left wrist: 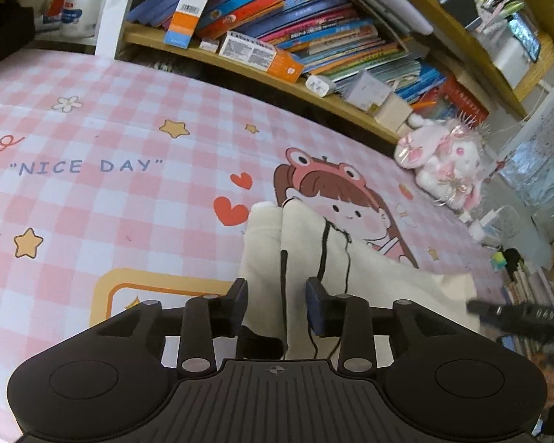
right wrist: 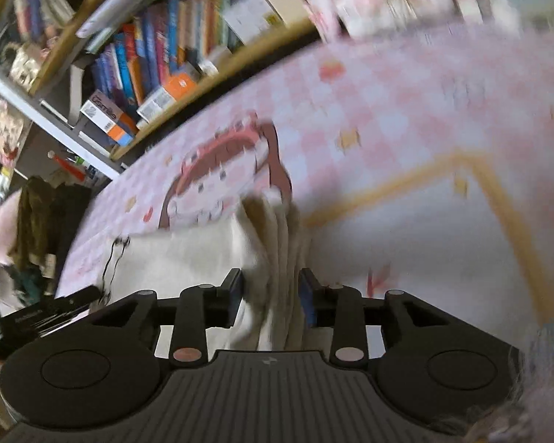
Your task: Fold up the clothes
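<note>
Here, closest to me, my left gripper (left wrist: 277, 295) has a bunched ridge of the cream garment (left wrist: 306, 243) between its two fingers; the cloth fills the gap, yet I cannot tell whether the pads actually press it or stand just off it. My right gripper (right wrist: 271, 288) straddles the same garment (right wrist: 188, 258) at another gathered edge, folds stacked upright between its fingers, and there too the blur hides whether the pads pinch.

The garment lies on the pink checked sheet (left wrist: 129, 129), draped from my tongs away across the print. Thin black lines, perhaps a drawing or cords, run down its front. Seen from my left tongs, its far end covers the lower part of the cartoon girl in a frog hat (left wrist: 325, 192) printed on the sheet, and my right tool shows as a dark bar at the garment's right edge.

Beyond the garment, to its left, the sheet reads "NICE DAY" (left wrist: 86, 166) among yellow stars and red hearts. Past the girl, to the garment's right, a white and pink plush rabbit (left wrist: 439, 155) sits at the sheet's far edge. Behind everything, a wooden shelf (left wrist: 240, 62) crammed with leaning books (left wrist: 295, 11) runs along the far side.
</note>
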Available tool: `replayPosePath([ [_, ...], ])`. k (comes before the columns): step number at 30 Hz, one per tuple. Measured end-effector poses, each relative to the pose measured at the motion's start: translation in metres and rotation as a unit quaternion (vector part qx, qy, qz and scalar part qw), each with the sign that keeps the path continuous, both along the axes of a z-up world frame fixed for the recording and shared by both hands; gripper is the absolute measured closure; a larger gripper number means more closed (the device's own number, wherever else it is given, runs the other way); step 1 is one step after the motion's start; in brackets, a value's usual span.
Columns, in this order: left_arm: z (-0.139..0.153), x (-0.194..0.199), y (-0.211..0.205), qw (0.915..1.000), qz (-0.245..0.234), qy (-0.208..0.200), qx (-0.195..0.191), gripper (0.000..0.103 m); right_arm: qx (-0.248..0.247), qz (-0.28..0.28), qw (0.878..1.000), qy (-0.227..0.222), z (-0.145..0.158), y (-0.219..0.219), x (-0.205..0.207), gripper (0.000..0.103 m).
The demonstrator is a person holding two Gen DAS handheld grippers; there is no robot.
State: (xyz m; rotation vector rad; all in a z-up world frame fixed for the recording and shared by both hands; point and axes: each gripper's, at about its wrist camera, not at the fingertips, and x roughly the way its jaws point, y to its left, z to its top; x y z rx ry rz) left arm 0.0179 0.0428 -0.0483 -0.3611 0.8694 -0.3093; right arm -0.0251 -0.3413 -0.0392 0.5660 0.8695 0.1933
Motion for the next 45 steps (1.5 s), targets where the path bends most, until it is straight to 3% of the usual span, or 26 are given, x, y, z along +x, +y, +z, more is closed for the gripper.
replayPosePath([
  [2,-0.003,0.001,-0.002,1.0,0.001,-0.001,0.002,0.07,-0.015,-0.002,1.0,-0.018,0.005,0.001,0.009,0.072],
  [3,-0.003,0.0,-0.002,1.0,0.002,-0.003,-0.003,0.073,-0.023,-0.003,0.999,-0.027,0.008,0.002,0.014,0.078],
  [4,-0.003,0.0,-0.001,0.9999,0.001,-0.006,-0.012,0.091,-0.02,-0.009,0.999,-0.029,0.007,0.0,0.018,0.098],
  [5,-0.003,-0.001,0.0,0.9997,0.001,-0.009,-0.023,0.099,0.0,-0.023,1.0,-0.018,0.001,-0.005,0.022,0.1],
  [9,0.002,-0.006,0.0,0.9993,0.003,-0.021,-0.029,0.1,0.066,-0.06,0.996,0.025,-0.03,-0.017,0.027,0.1],
  [12,0.016,-0.014,0.0,0.9964,0.004,-0.057,-0.063,0.1,0.053,-0.053,0.997,0.022,-0.028,-0.012,0.028,0.1],
  [14,0.019,-0.014,-0.002,0.9964,-0.005,-0.064,-0.055,0.1,0.05,-0.054,0.997,0.02,-0.027,-0.011,0.028,0.1],
  [17,0.007,-0.003,0.0,0.9991,0.009,-0.027,-0.032,0.1,0.055,-0.062,0.996,0.016,-0.028,-0.009,0.024,0.1],
  [22,0.009,-0.003,-0.003,0.9995,0.02,-0.024,-0.002,0.09,0.042,-0.055,0.998,0.006,-0.02,-0.008,0.019,0.096],
  [23,0.011,-0.004,-0.002,0.9995,0.02,-0.026,0.002,0.082,0.04,-0.053,0.998,0.004,-0.017,-0.007,0.017,0.096],
  [24,0.012,-0.006,-0.002,0.9994,0.02,-0.027,0.005,0.068,0.037,-0.05,0.998,0.001,-0.014,-0.007,0.015,0.091],
  [25,0.014,-0.007,-0.001,0.9993,0.02,-0.03,0.01,0.062,0.034,-0.048,0.998,-0.002,-0.011,-0.007,0.012,0.076],
  [27,0.016,-0.012,0.0,0.999,0.024,-0.032,0.021,0.037,0.028,-0.045,0.999,-0.005,-0.004,-0.006,0.005,0.054],
  [28,0.017,-0.014,0.001,0.9987,0.027,-0.033,0.027,0.034,0.027,-0.043,0.999,-0.005,-0.002,-0.006,0.001,0.054],
  [33,0.01,-0.016,0.003,0.999,0.033,-0.012,0.026,0.03,0.026,-0.036,0.999,0.018,-0.002,-0.005,-0.015,0.042],
  [45,-0.014,-0.014,-0.003,0.9973,0.054,0.044,-0.021,0.033,0.054,-0.003,0.997,0.056,-0.021,0.004,-0.019,0.044],
])
